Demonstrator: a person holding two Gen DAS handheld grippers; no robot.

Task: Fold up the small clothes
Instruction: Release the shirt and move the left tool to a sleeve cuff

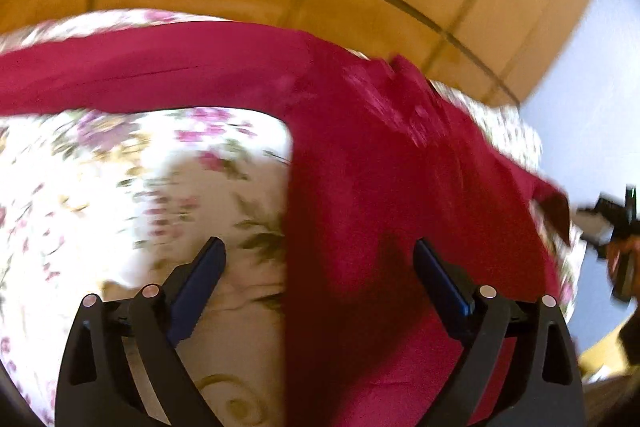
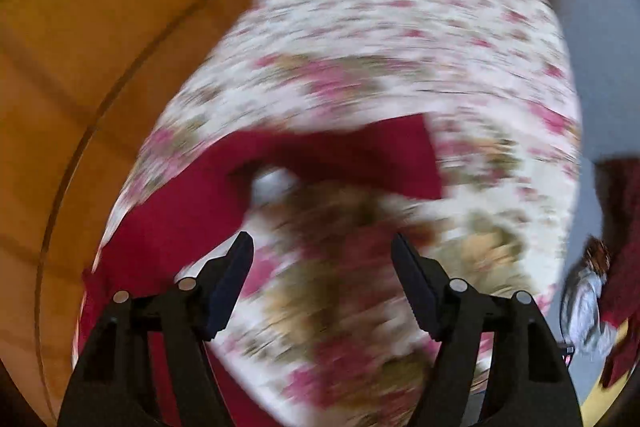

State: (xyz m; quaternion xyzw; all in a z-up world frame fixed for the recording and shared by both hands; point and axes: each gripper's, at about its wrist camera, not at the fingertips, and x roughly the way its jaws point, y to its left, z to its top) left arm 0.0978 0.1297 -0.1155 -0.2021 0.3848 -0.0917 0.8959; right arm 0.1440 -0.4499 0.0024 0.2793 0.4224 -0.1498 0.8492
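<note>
Two grippers, both spread wide and gripping nothing: left gripper (image 1: 320, 255) over red garment (image 1: 400, 187) on floral sheet (image 1: 120, 167). Right gripper (image 2: 322, 251) over blurred sheet, garment left and beyond. Only in left view: a hand (image 1: 618, 255) far right.

Both fisheye views bright and warm-lit, heavily barrel-distorted with dark vignetted corners; floral bedspread (image 1: 120, 187) overexposed to glare in left view, strongly motion-smeared in right view; red garment (image 1: 380, 167) softly blurred, deep shadow across its near fold.
</note>
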